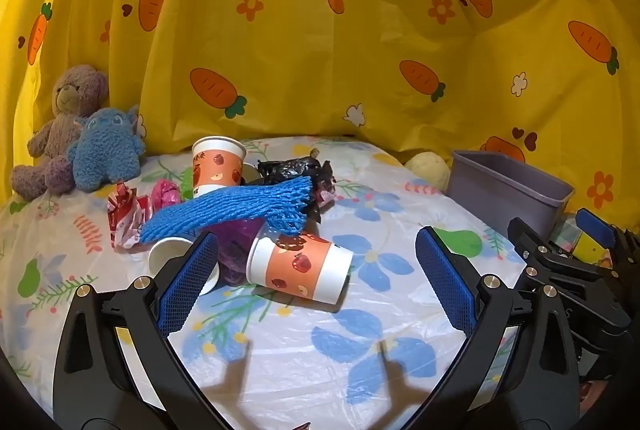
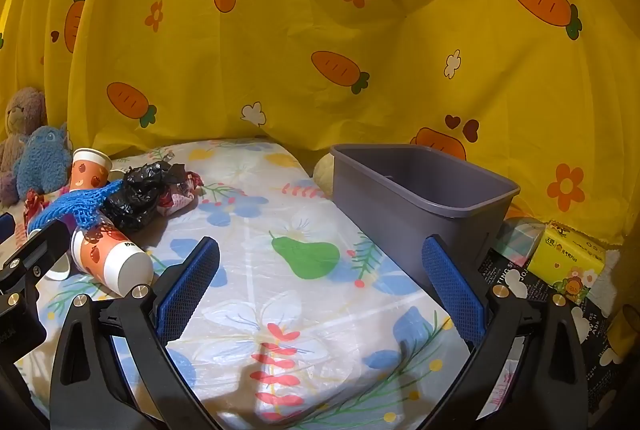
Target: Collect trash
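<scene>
While my jaws gaped empty on both sides, the grey bin (image 2: 420,189) looked bare inside, and the trash pile (image 1: 248,213) lay uncollected.

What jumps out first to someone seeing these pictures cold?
The bright yellow carrot-print curtain fills the background. Before it, on the flowered plastic tablecloth, lies a litter heap: orange apple-print paper cups under a blue foam net sleeve. A grey plastic bin stands to the right.
</scene>
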